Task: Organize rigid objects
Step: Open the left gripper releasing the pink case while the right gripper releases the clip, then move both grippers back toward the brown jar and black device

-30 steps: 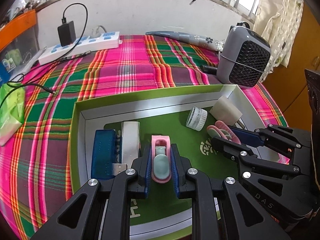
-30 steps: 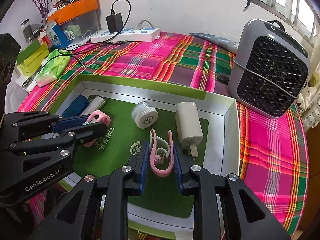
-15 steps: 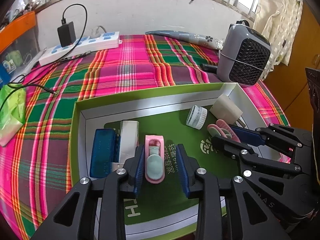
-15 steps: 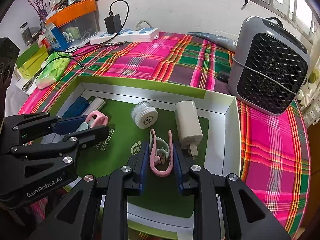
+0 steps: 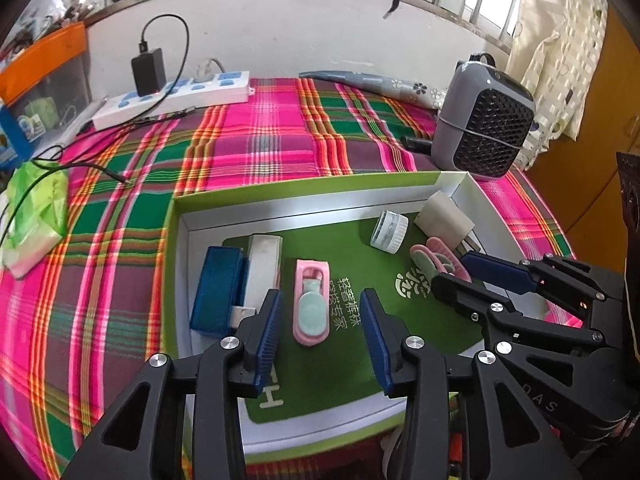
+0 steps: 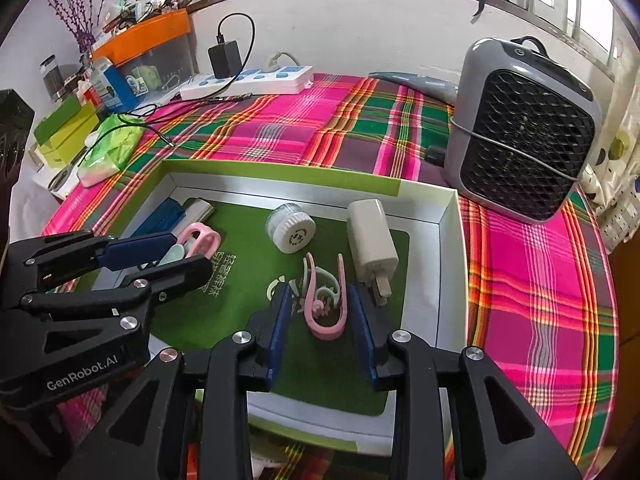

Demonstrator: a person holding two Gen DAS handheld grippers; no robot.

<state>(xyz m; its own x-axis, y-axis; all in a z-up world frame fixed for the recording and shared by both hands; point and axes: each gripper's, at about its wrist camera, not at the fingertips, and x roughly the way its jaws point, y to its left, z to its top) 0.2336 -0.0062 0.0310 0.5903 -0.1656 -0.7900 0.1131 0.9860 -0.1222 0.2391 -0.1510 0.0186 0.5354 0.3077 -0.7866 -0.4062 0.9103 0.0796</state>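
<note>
A green-rimmed box [image 5: 320, 190] holds the objects. In the left wrist view my left gripper [image 5: 320, 296] is open and its jaws are still opening. A pink clip with a pale green pad [image 5: 312, 304] lies flat on the box floor between them, touched by neither pad. In the right wrist view my right gripper [image 6: 319, 292] straddles a pink claw clip [image 6: 324, 312]. Its jaws are opening, with a small gap on each side of the clip. A blue case [image 5: 218, 288], a silver stick [image 5: 262, 268], a white round jar [image 6: 291, 233] and a white charger plug [image 6: 372, 240] also lie in the box.
The box rests on a plaid cloth [image 5: 260, 148]. A grey fan heater [image 6: 520, 128] stands just behind its right corner. A white power strip [image 5: 176, 96] with a black adapter lies at the back, a green tissue pack [image 5: 36, 212] on the left.
My left jaws have spread off the pink-and-green clip, which now lies free on the box floor. My right jaws have widened off the pink claw clip. Neither hand has shifted much.
</note>
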